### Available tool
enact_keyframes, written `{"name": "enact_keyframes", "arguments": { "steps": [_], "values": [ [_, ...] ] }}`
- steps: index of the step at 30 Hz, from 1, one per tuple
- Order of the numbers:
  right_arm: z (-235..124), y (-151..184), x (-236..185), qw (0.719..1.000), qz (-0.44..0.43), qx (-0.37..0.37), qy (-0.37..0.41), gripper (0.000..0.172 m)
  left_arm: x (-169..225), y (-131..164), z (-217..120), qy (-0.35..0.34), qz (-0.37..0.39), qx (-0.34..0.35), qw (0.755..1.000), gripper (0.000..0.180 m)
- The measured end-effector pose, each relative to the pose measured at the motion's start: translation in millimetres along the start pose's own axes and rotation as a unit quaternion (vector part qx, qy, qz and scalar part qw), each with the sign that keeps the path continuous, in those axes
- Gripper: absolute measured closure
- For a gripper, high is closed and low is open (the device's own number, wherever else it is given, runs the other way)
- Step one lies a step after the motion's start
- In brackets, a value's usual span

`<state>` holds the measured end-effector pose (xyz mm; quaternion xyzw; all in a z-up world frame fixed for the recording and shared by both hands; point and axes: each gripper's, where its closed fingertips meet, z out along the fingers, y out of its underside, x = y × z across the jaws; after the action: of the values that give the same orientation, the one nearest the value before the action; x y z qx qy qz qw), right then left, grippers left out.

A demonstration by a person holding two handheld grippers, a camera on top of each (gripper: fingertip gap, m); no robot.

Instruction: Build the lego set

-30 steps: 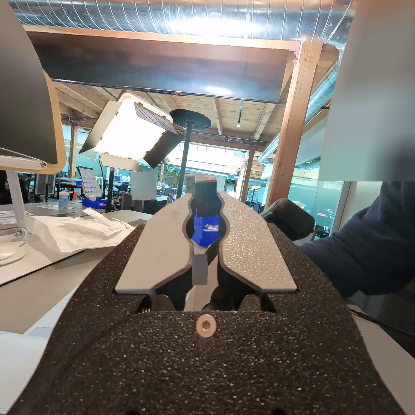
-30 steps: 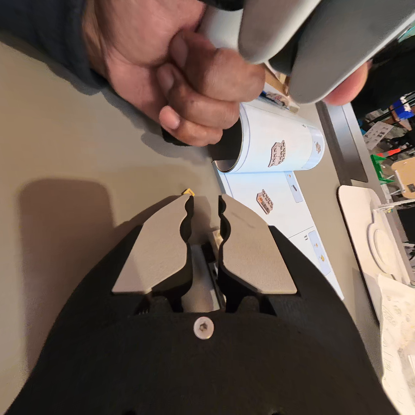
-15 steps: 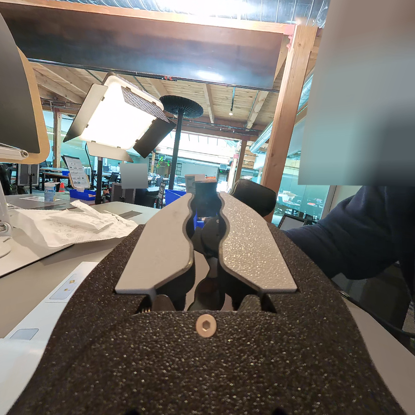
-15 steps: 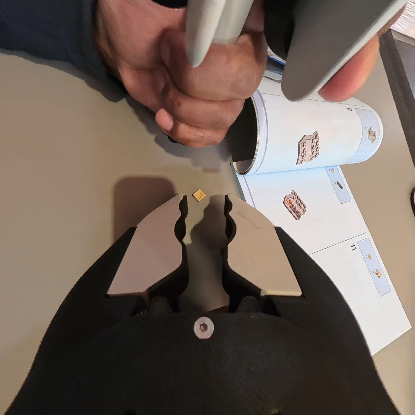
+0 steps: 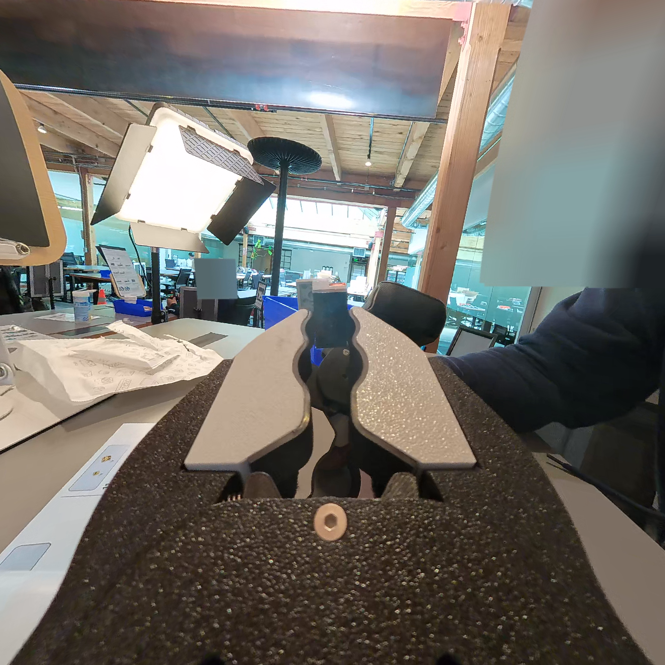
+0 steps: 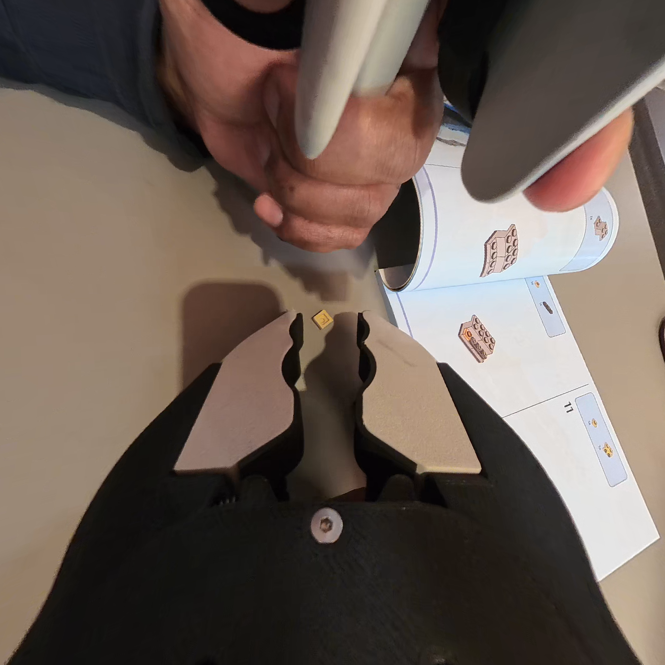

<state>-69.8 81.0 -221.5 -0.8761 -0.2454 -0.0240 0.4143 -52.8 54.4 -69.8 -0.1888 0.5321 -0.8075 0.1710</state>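
In the left wrist view my left gripper (image 5: 330, 318) is shut on a small brick piece (image 5: 329, 306). The piece looks dark from this side, with a grey top and an orange edge, and I hold it up in the air. In the right wrist view my right gripper (image 6: 329, 320) is open above the beige table (image 6: 90, 288). A small yellow square tile (image 6: 322, 319) lies flat on the table and shows between the fingertips, touched by neither pad. A hand (image 6: 324, 187) holds the left gripper (image 6: 324, 72), blurred, just above and beyond the tile.
An open instruction booklet (image 6: 485, 342) lies right of the tile, its upper page curled into a roll (image 6: 511, 237); it also shows in the left wrist view (image 5: 90, 485). A crumpled white paper bag (image 5: 108, 360) and a lit light panel (image 5: 180, 180) stand at the left. A dark sleeve (image 5: 557, 360) is at the right. About 15 centimeters separates my left fingertips from my right.
My right gripper has opened wider and drawn back from the table, so the yellow tile now shows whole between its tips. My left gripper has swung a little with its piece still held.
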Motion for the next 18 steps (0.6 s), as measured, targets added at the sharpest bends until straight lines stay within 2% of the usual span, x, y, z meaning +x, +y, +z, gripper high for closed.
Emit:
{"name": "enact_keyframes", "arguments": {
  "steps": [4,10,13,18],
  "values": [
    [-2.8,-3.0,-6.6,1.0,-0.024,0.014,-0.007,0.145,0.0,0.3,-0.3,0.001,-0.002,0.0,1.0,0.164],
    [-3.2,-1.9,2.5,1.0,0.008,0.014,-0.007,0.145,-1.1,-1.0,-4.0,-0.003,-0.005,-0.003,1.0,0.164],
    [-3.2,-1.6,-2.7,1.0,-0.004,0.013,-0.019,0.145,-0.1,-1.7,-4.9,-0.004,-0.009,-0.002,1.0,0.164],
    [-3.1,-1.6,-2.2,0.999,0.01,0.013,-0.031,0.157,2.9,-0.2,-2.7,-0.007,0.004,-0.013,1.0,0.164]
  ]
}}
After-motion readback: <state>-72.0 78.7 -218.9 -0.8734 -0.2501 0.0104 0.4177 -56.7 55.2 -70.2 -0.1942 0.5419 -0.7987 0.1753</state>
